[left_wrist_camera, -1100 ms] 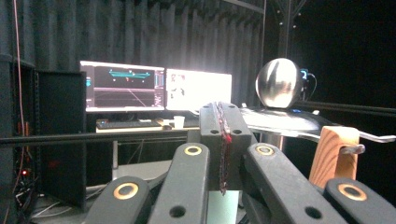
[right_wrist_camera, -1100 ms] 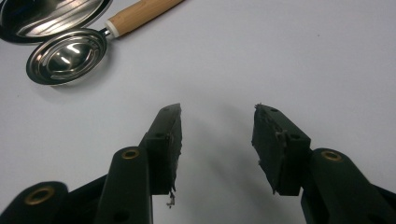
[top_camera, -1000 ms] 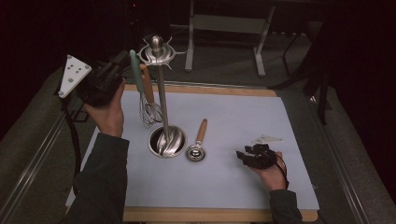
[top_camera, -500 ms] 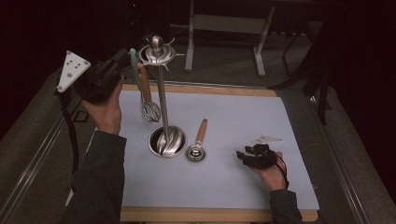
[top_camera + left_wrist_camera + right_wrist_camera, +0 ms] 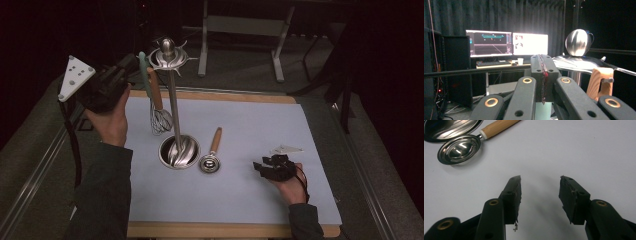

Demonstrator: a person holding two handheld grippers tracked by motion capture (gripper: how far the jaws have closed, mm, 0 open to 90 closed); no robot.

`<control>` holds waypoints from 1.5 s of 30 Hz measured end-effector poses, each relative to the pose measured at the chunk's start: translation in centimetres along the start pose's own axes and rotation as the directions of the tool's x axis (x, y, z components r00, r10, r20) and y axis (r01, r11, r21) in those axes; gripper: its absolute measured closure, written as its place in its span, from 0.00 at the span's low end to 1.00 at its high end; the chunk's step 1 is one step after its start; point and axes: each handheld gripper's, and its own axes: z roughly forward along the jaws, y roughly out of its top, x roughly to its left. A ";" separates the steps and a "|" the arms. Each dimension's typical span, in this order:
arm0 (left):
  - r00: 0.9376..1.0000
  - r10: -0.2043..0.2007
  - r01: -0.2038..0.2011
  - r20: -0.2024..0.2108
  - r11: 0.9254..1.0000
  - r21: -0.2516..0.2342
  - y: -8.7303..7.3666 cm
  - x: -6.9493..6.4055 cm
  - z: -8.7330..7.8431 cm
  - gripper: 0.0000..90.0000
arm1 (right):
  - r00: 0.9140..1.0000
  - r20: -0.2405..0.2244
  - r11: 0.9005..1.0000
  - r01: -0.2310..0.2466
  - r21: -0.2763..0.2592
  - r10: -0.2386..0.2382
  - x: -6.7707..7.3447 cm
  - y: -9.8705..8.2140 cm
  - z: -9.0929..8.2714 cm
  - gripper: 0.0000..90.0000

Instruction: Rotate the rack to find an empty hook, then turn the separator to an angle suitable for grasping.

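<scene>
A steel utensil stand (image 5: 172, 105) rises from a round base (image 5: 178, 151) on the mat to a knobbed top (image 5: 578, 42). Beside its pole hangs a whisk (image 5: 160, 119) with a wooden handle (image 5: 599, 82) and a teal loop (image 5: 143, 64). My left gripper (image 5: 134, 65) is raised at the far left, level with the stand's top. Its jaws (image 5: 542, 60) are pressed together with the teal loop (image 5: 542, 111) running down between them. My right gripper (image 5: 262, 166) rests low on the mat at the right, open (image 5: 540, 181) with nothing between its fingers.
A small steel scoop (image 5: 209, 163) with a wooden handle (image 5: 499, 127) lies on the pale mat (image 5: 260, 125) just right of the stand's base. A wooden board edges the mat. Beyond the table stand two lit monitors (image 5: 506, 43) and a metal frame (image 5: 240, 25).
</scene>
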 end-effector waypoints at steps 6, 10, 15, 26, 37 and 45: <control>1.000 0.010 -0.010 0.001 1.000 0.026 -0.3 0.5 -0.9 0.99 | 1.000 0.002 1.000 -0.008 -0.001 0.008 -0.2 0.0 -0.1 0.58; 1.000 0.001 -0.001 -0.003 0.999 0.034 -0.7 1.0 -1.6 0.99 | 1.000 0.001 1.000 -0.007 0.001 0.007 -0.2 0.0 0.0 0.58; 1.000 0.003 -0.003 -0.004 0.998 0.064 -1.3 1.6 -2.5 0.99 | 1.000 0.002 1.000 -0.008 0.001 0.008 -0.1 -0.1 0.0 0.58; 1.000 0.003 -0.007 0.026 0.988 0.157 -4.6 1.7 -4.1 0.98 | 1.000 -0.005 1.000 -0.022 -0.003 0.022 -0.2 0.0 -0.1 0.58; 0.997 0.003 -0.023 0.071 0.960 0.280 -8.3 1.6 -5.6 0.95 | 1.000 -0.010 1.000 -0.026 -0.011 0.026 -0.1 0.1 -0.3 0.58; 0.997 -0.038 0.009 0.070 0.929 0.370 -13.5 1.9 -7.2 0.91 | 1.000 -0.011 1.000 -0.020 -0.009 0.019 0.1 0.1 -0.3 0.58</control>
